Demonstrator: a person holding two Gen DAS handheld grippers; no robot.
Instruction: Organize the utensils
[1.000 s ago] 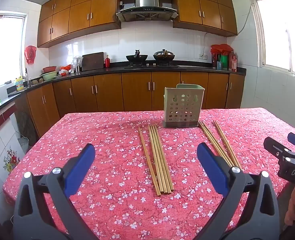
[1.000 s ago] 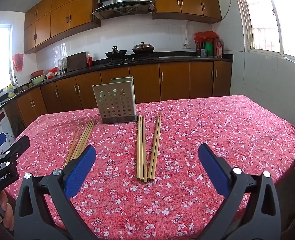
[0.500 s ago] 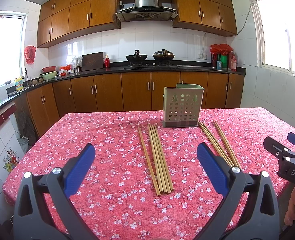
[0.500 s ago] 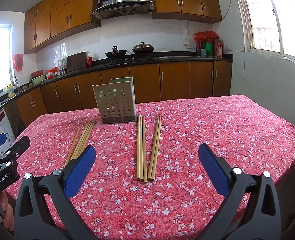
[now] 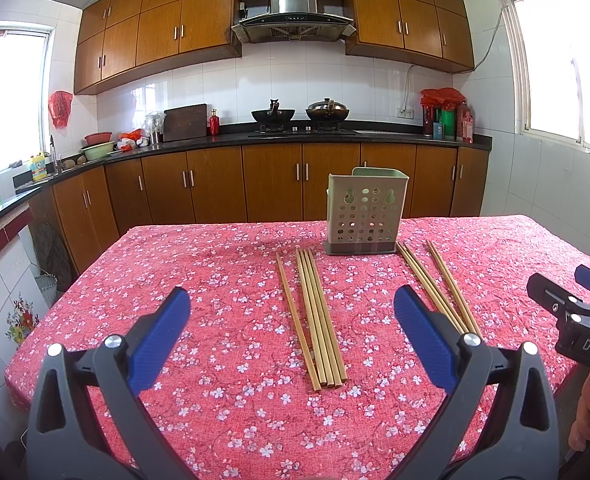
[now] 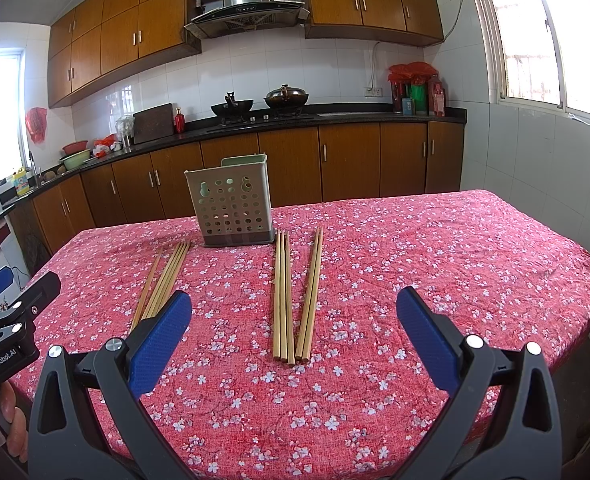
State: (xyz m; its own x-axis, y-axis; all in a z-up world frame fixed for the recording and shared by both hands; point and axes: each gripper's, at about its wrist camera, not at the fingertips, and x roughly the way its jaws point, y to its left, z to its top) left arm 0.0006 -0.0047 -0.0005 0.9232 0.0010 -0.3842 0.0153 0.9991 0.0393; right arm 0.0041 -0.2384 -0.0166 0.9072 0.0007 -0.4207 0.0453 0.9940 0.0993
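Blue-padded and spread wide, the left tongs [image 5: 291, 328] and the right tongs [image 6: 293, 332] both hang above the near edge of the tabletop [image 6: 475, 272] with nothing between their pads. Over the last second nothing has shifted: both tongs hold the same pose and every stick lies where it lay, so the sorting has, by the look of it, not begun and the next step is a first reach.

On the red flowered cloth, just beyond the tongs, lie two sets of bamboo chopsticks. The left bundle [image 5: 315, 316] is four sticks, three pressed together and one slightly apart on its left, running from near the front edge toward the middle. The right bundle [image 6: 293, 292] is two close pairs, well apart from the left bundle.

Between their far ends, toward the back edge of the tabletop, stands the perforated utensil holder [image 5: 365, 212], upright and, as far as can be seen, empty.

Writing shows on the tools themselves: "GenRobot.AI" on the left handle seen from the right wrist, and "DAS", cut off at the frame edge, on the right handle seen from the left wrist.
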